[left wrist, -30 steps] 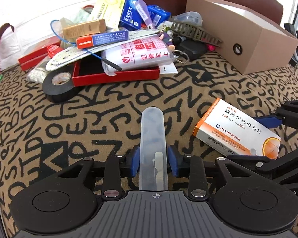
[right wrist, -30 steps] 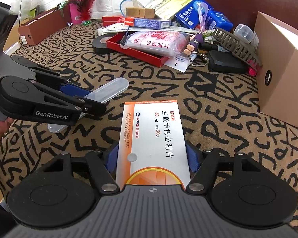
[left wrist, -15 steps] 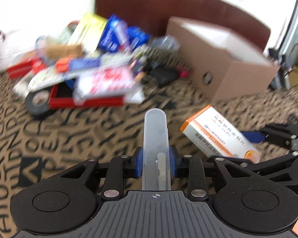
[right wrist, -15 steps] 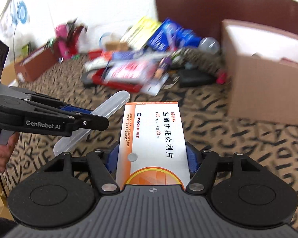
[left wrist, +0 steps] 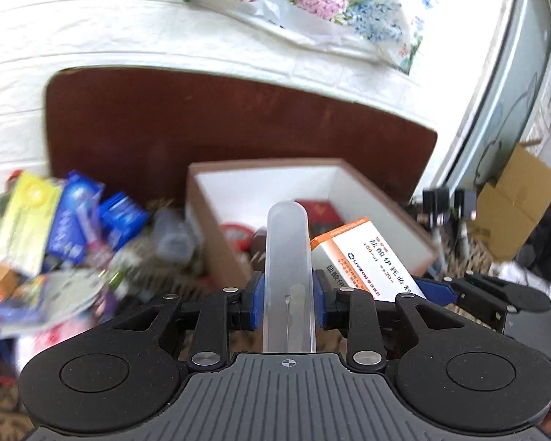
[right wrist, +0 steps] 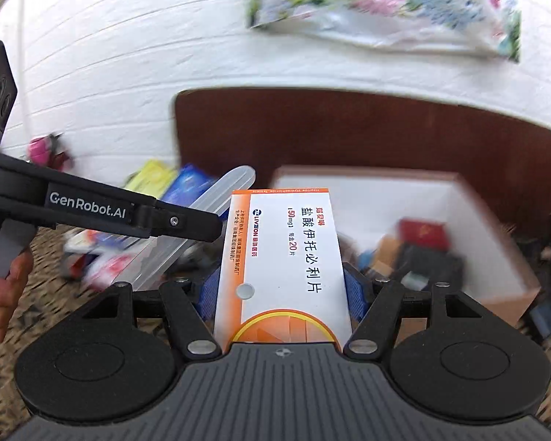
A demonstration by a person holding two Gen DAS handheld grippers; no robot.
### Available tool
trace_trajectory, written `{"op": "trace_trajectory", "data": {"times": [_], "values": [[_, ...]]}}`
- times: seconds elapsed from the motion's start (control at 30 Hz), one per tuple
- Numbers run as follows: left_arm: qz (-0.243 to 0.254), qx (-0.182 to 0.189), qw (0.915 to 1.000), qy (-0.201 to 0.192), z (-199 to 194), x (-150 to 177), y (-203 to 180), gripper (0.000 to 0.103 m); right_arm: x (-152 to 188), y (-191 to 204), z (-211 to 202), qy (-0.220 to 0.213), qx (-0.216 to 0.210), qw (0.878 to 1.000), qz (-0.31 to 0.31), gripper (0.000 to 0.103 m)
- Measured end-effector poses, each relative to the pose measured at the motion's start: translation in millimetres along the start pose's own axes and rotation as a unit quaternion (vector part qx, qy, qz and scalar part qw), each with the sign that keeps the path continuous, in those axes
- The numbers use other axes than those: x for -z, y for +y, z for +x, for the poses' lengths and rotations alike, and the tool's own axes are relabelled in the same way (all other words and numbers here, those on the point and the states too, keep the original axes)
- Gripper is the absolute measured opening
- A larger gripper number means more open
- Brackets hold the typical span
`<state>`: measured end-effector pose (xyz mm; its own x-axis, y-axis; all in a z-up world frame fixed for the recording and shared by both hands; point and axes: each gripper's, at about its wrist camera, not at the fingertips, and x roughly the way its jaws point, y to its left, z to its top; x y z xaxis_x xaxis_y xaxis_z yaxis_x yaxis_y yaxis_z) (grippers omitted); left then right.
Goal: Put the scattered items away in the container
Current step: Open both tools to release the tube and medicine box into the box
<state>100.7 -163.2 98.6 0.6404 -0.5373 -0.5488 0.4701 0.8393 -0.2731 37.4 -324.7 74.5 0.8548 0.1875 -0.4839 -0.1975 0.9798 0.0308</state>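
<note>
A clear plastic case (left wrist: pixel 288 268) is clamped between the blue pads (left wrist: pixel 256 303) of the left gripper (left wrist: pixel 288 303). The case stands out forward past the pads, and its round end is seen in front of the open box (left wrist: pixel 216 220).

A white and orange medicine carton (right wrist: pixel 281 257) is gripped at its long sides by the right gripper (right wrist: pixel 281 290), with the printed face up. In the left wrist view the same carton (left wrist: pixel 363 261) is seen just beside the case, to the right of it, in front of the box and partly over its near rim. The jaws of the right gripper (left wrist: pixel 444 290) are seen there from the side.

In the right wrist view the left gripper (right wrist: pixel 187 222) comes in from the left, held by a hand (right wrist: pixel 2 301), and the case (right wrist: pixel 198 220) lies slanted behind it, near the carton.

The box (right wrist: pixel 470 220) is brown outside and white inside. Some things are already lying in it, among them a red one (right wrist: pixel 422 233), but they are blurred. Left of the box a pile of packets (left wrist: pixel 66 228) is lying on the patterned cloth (right wrist: pixel 47 294). The pile is blurred too. Behind the box a dark brown board (left wrist: pixel 165 128) is standing against a white wall (left wrist: pixel 92 36).
</note>
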Motion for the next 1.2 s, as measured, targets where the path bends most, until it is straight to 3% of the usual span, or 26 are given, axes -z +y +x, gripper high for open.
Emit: {"op": "trace_trajectory", "data": {"times": [0.27, 0.53, 0.57, 0.6, 0.63, 0.67, 0.8, 0.9, 1.2], "values": [[-0.034, -0.022, 0.9988, 0.029, 94.7, -44.6, 1.3, 0.026, -20.3, -49.5, 80.5, 0.051, 0.059, 0.997, -0.009, 0.071], [-0.033, -0.05, 0.9969, 0.05, 147.4, -53.6, 16.9, 0.03, -31.8, -71.2, 136.7, 0.087, 0.06, 0.994, -0.001, 0.071], [-0.028, -0.055, 0.9972, 0.042, 149.6, -54.4, 17.0, 0.05, -33.4, -72.5, 144.3, 0.095, 0.053, 0.994, -0.004, 0.071], [-0.024, -0.062, 0.9974, 0.03, 149.8, -54.5, 17.0, 0.078, -34.3, -73.4, 152.2, 0.107, 0.044, 0.993, -0.008, 0.072], [-0.023, -0.065, 0.9973, 0.022, 149.3, -54.9, 17.2, 0.094, -33.7, -72.1, 156.3, 0.118, 0.039, 0.992, -0.015, 0.08], [-0.023, -0.069, 0.9973, 0.016, 146.5, -54.7, 17.0, 0.103, -32.6, -69.2, 156.4, 0.122, 0.042, 0.991, -0.024, 0.086], [-0.019, -0.041, 0.9988, 0.018, 142.0, -54.2, 21.6, 0.103, -30.6, -64.9, 144.0, 0.091, 0.065, 0.992, -0.055, 0.093], [-0.037, -0.042, 0.9979, 0.031, 141.7, -52.0, 26.3, 0.103, -29.0, -66.2, 133.5, 0.081, 0.069, 0.993, -0.051, 0.099], [-0.024, -0.035, 0.9983, 0.04, 121.3, -40.3, 16.5, 0.103, -28.1, -67.4, 113.6, 0.085, 0.074, 0.994, -0.014, 0.1]]}}
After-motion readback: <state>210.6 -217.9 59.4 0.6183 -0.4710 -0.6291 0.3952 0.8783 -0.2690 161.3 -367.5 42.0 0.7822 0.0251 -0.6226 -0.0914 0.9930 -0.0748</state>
